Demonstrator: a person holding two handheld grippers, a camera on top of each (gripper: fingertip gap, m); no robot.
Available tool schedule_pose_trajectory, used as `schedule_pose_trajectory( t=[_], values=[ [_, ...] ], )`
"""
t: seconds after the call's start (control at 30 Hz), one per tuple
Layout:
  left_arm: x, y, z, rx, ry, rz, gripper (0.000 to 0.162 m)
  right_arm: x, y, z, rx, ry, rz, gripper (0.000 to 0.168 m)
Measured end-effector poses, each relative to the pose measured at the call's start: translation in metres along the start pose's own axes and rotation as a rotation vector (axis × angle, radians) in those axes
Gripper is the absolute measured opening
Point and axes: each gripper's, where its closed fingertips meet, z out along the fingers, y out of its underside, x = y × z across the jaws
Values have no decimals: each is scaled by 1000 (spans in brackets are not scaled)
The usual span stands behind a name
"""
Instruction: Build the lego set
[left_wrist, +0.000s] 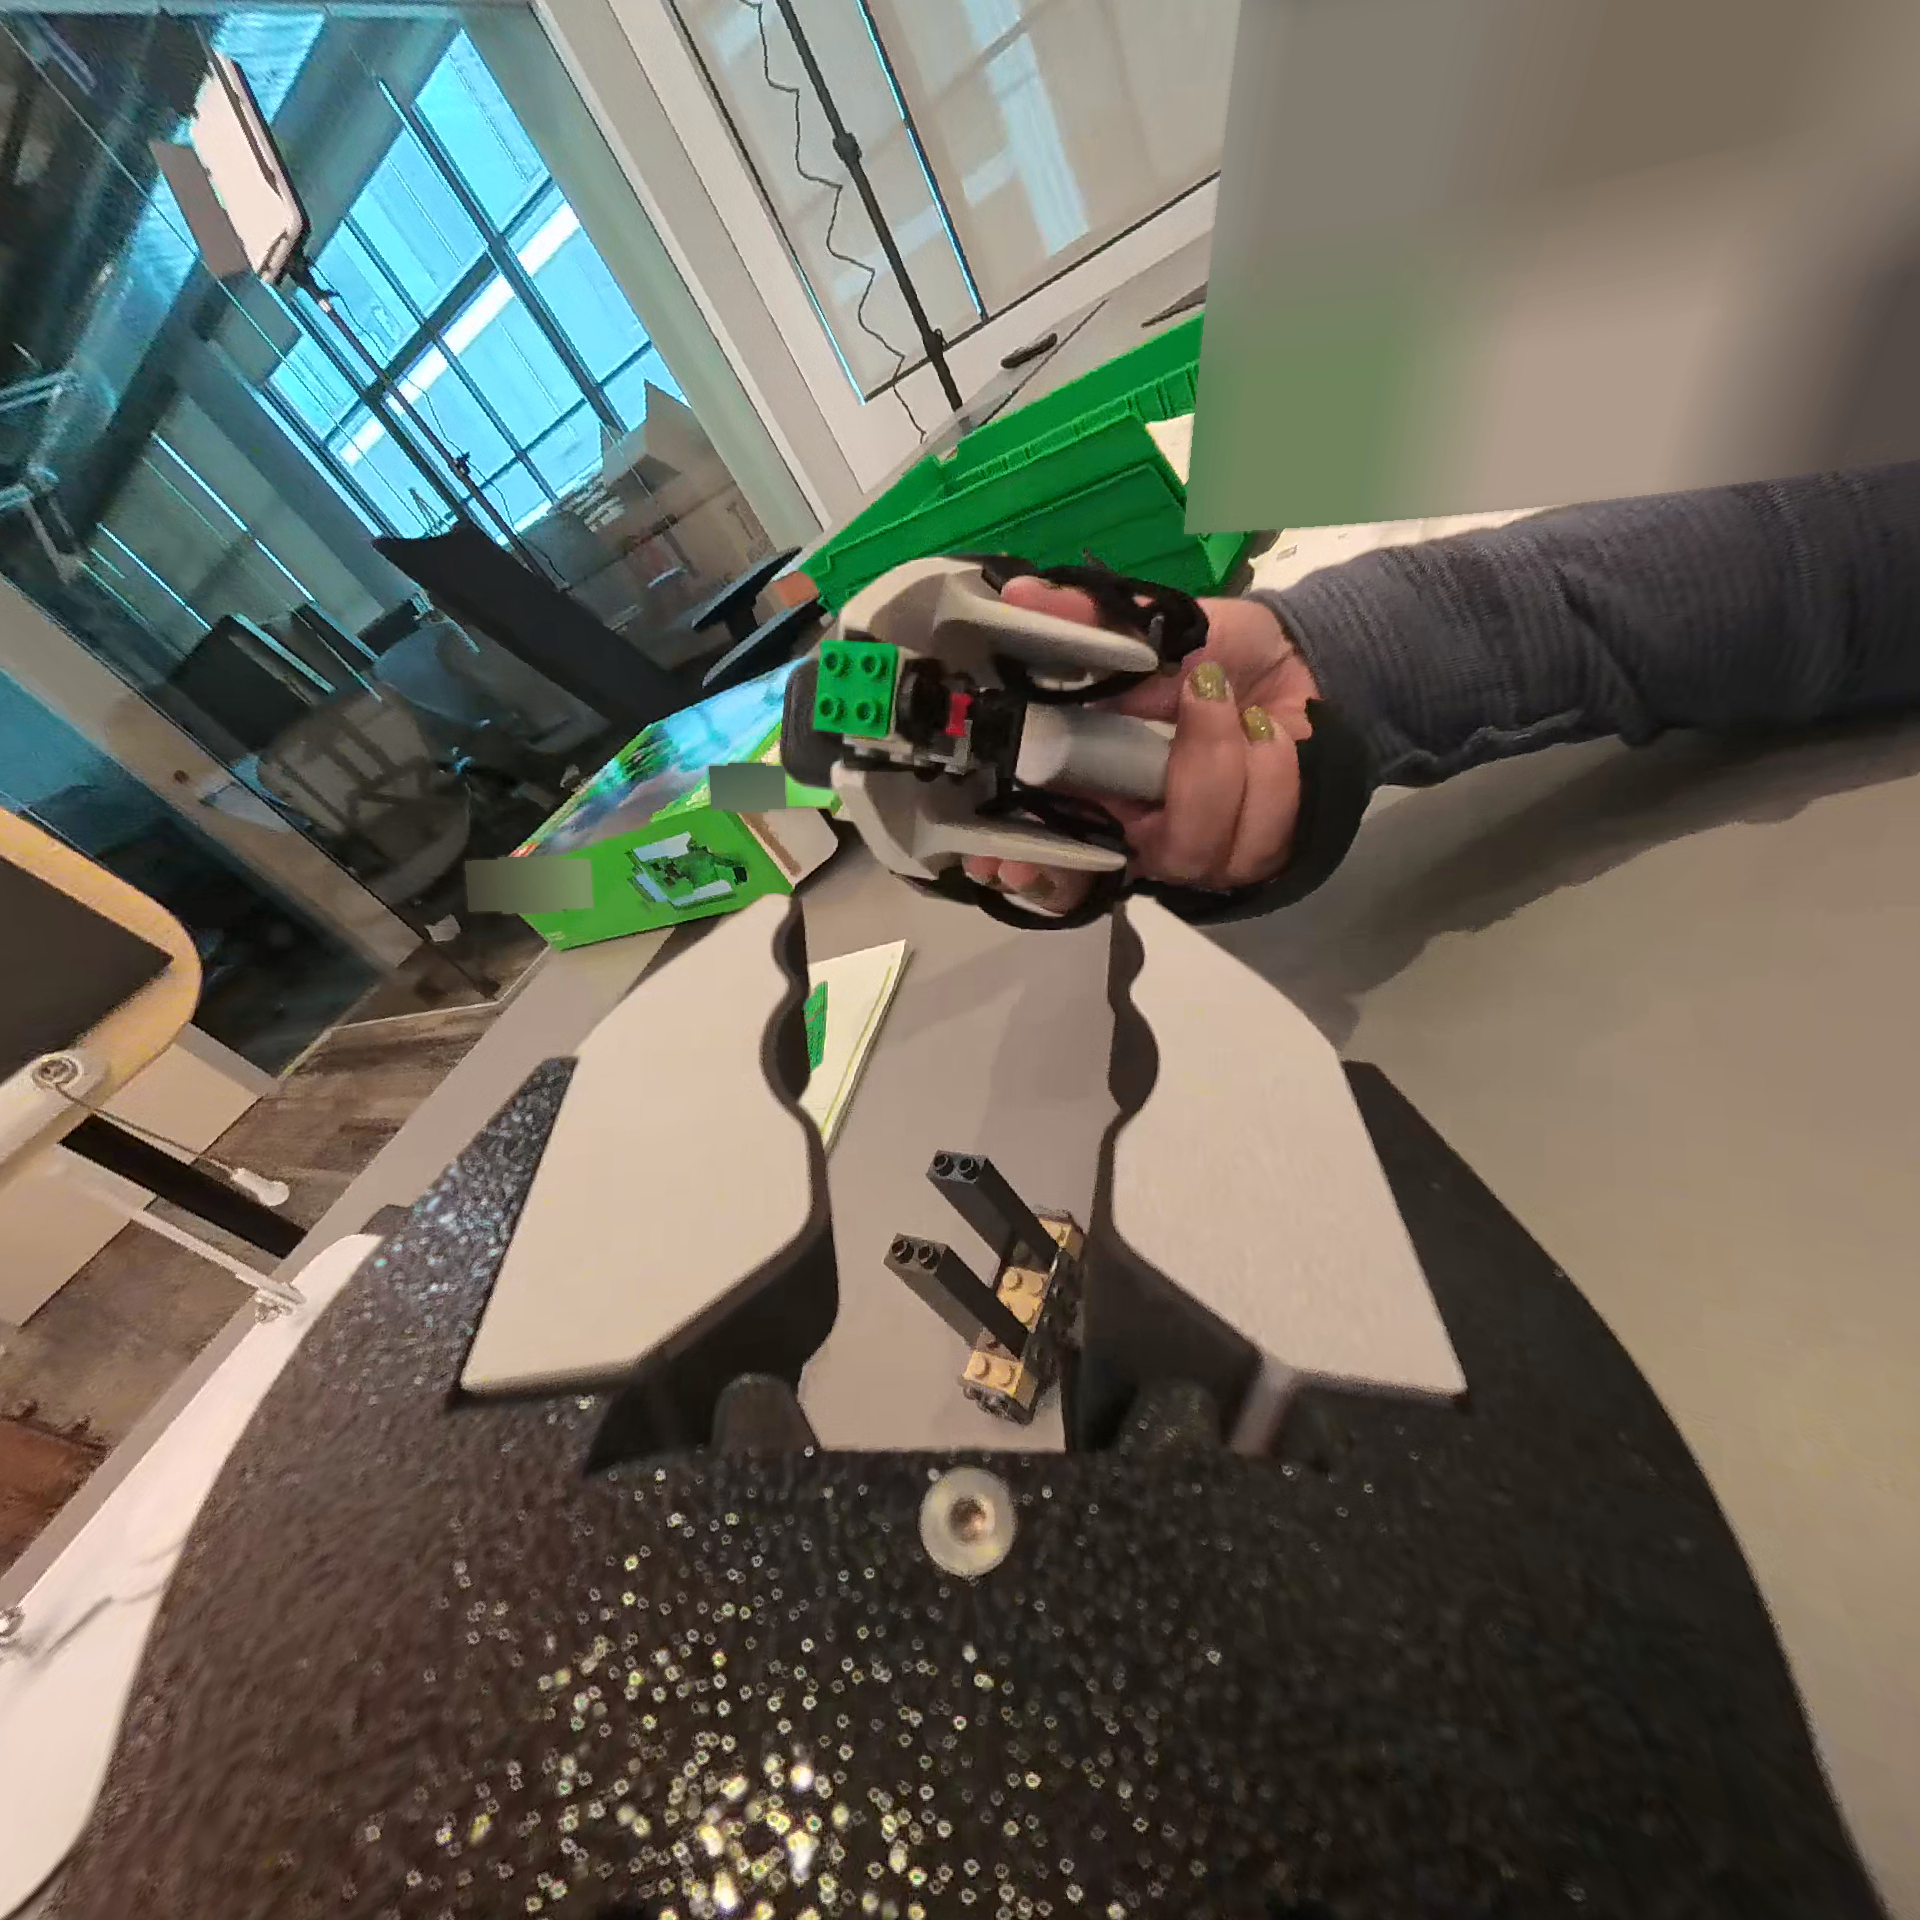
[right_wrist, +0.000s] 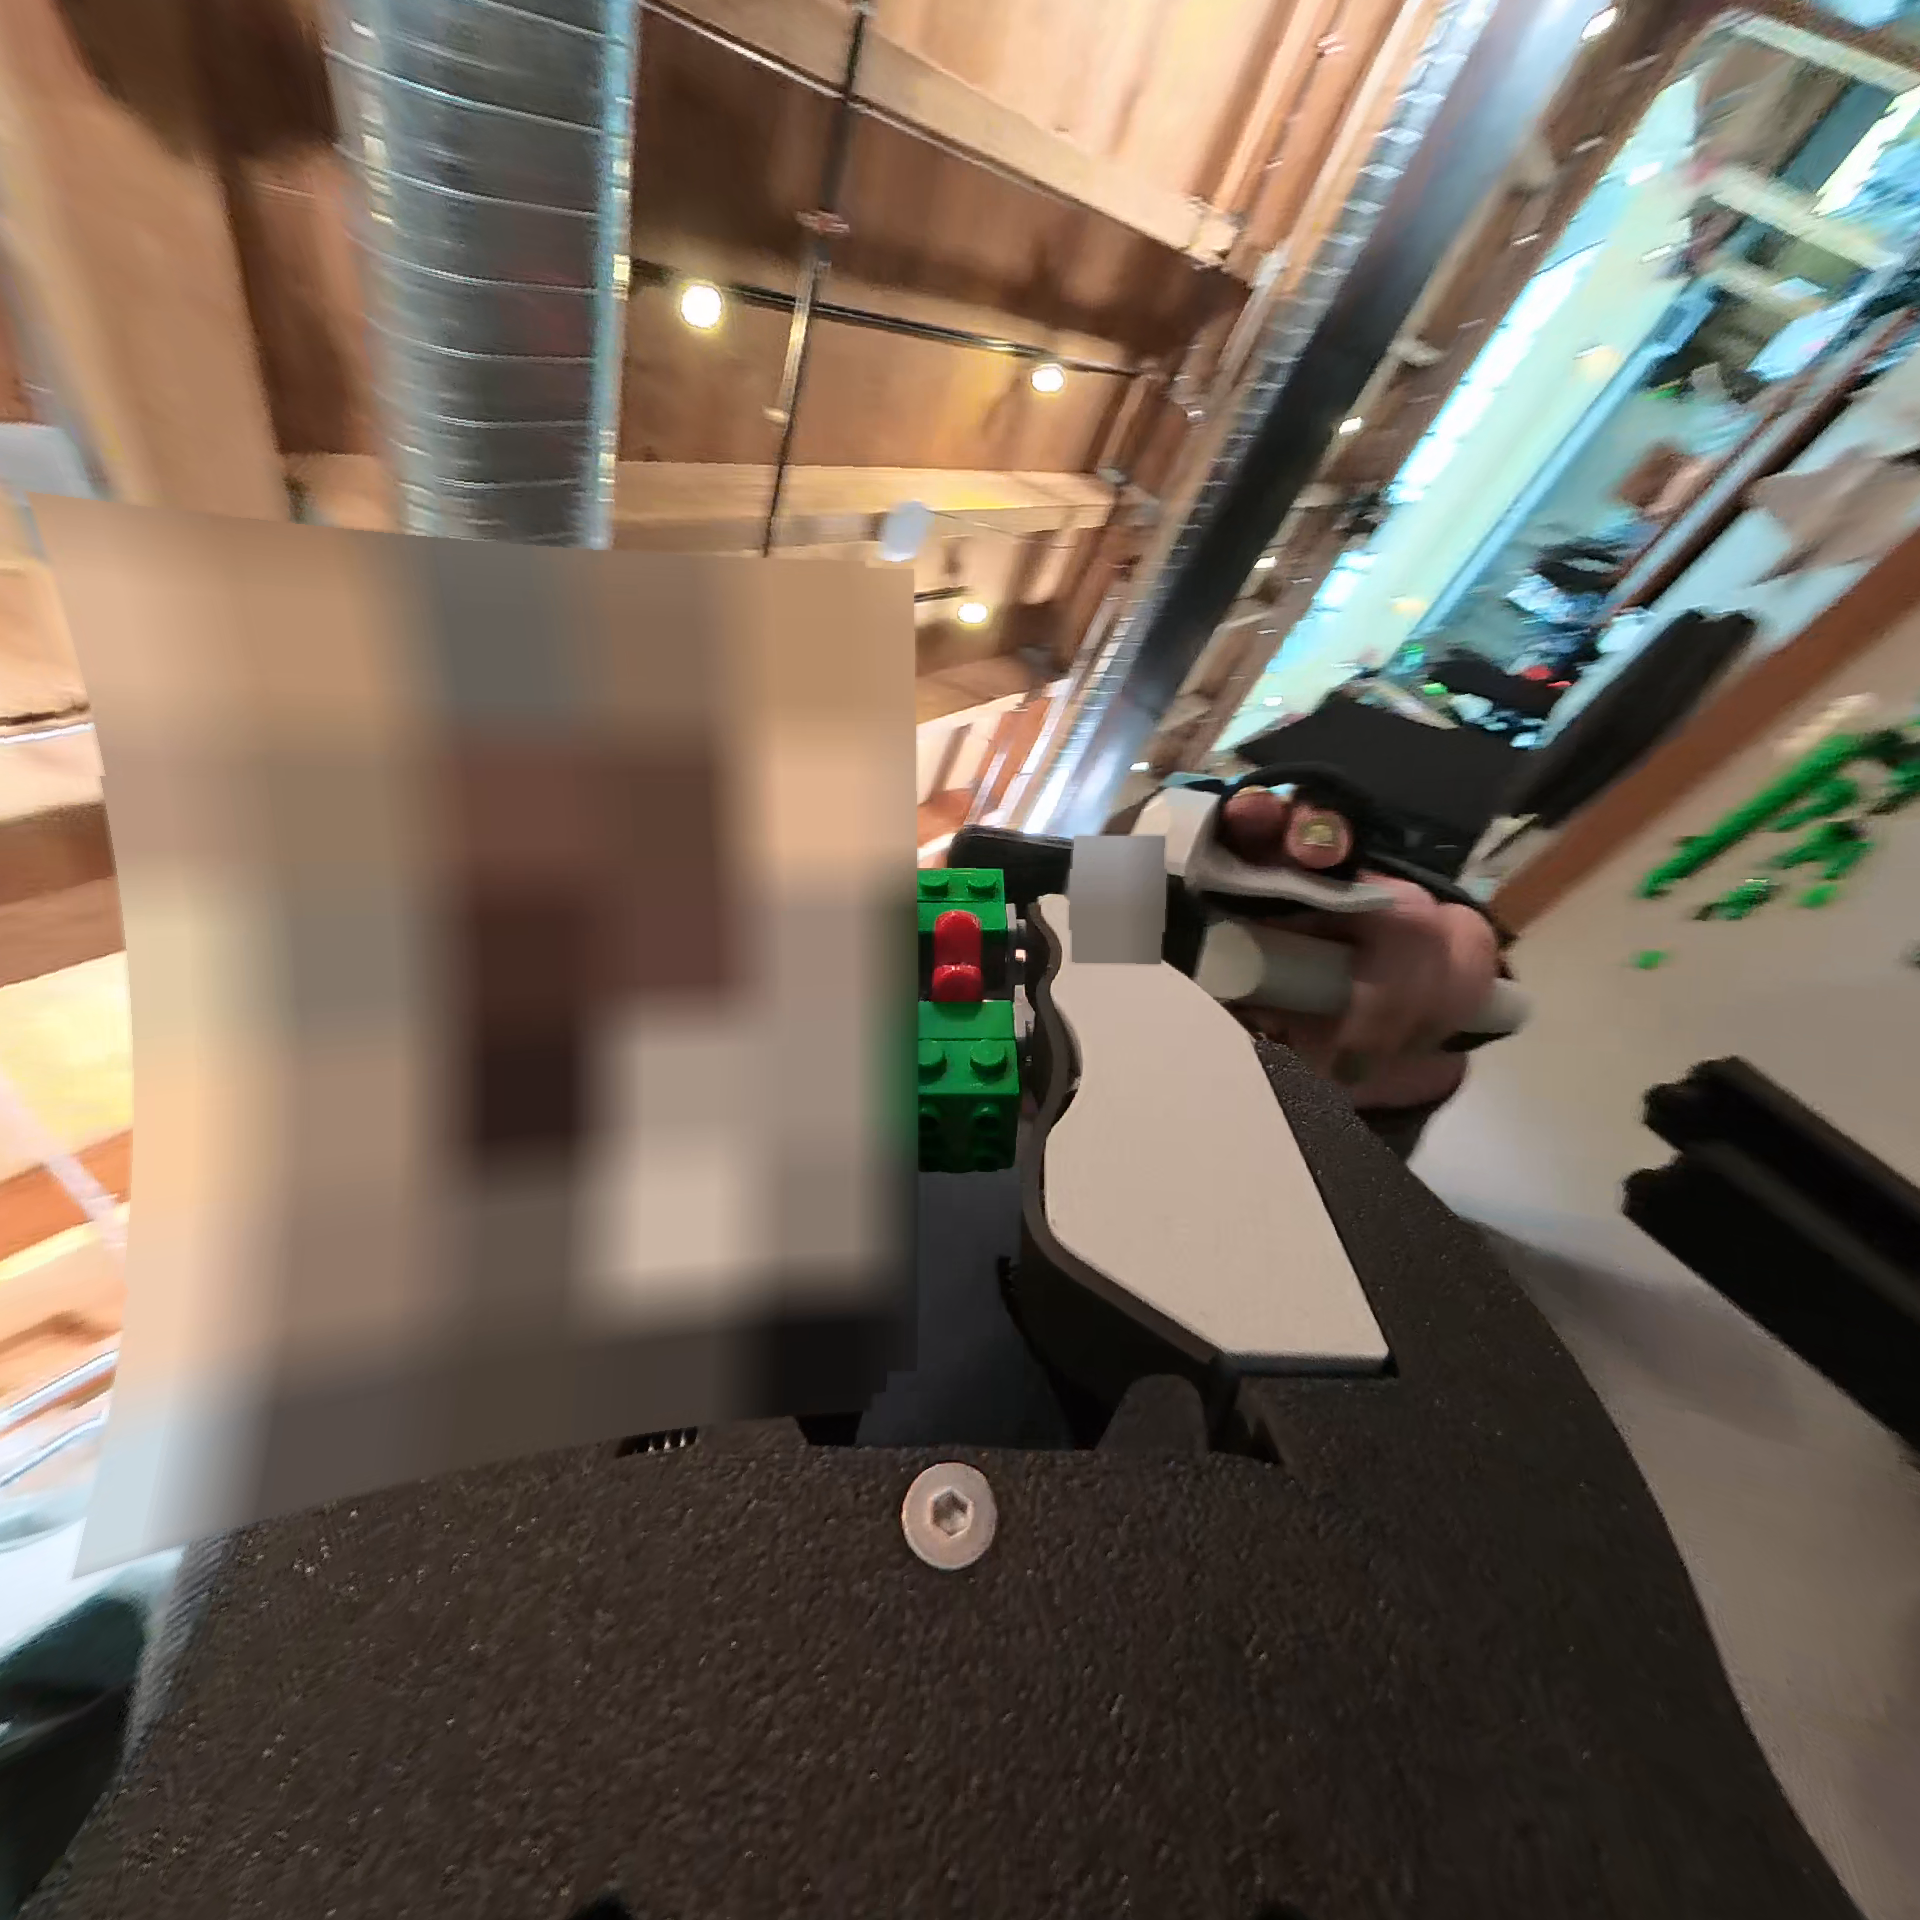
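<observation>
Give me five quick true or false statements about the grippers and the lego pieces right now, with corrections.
1. The right gripper holds a green lego assembly. True.
2. The left gripper is clamped on a brick. False: its fingers are apart with nothing between them.
3. A small black and tan build sits on the grey table under the left gripper. True.
4. The held assembly includes a red piece. True.
5. The green lego box stands upright. False: it lies flat on the table.
</observation>
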Motion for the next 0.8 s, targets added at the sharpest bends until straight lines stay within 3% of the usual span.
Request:
schedule_pose_trajectory(
  t=[0.23,0.57,0.67,0.8],
  values=[
    [-4,-2,-3,29,-5,-41,54,-15,4,3,-19,-117,44,20],
    [-2,0,-1,24,9,-49,54,-16,4,3,-22,-127,51,20],
    [-1,-3,-1,35,1,-41,54,-9,5,3,-26,-74,39,20],
    [-2,-8,-2,38,-38,18,54,21,17,5,-104,149,-20,20]
  ],
)
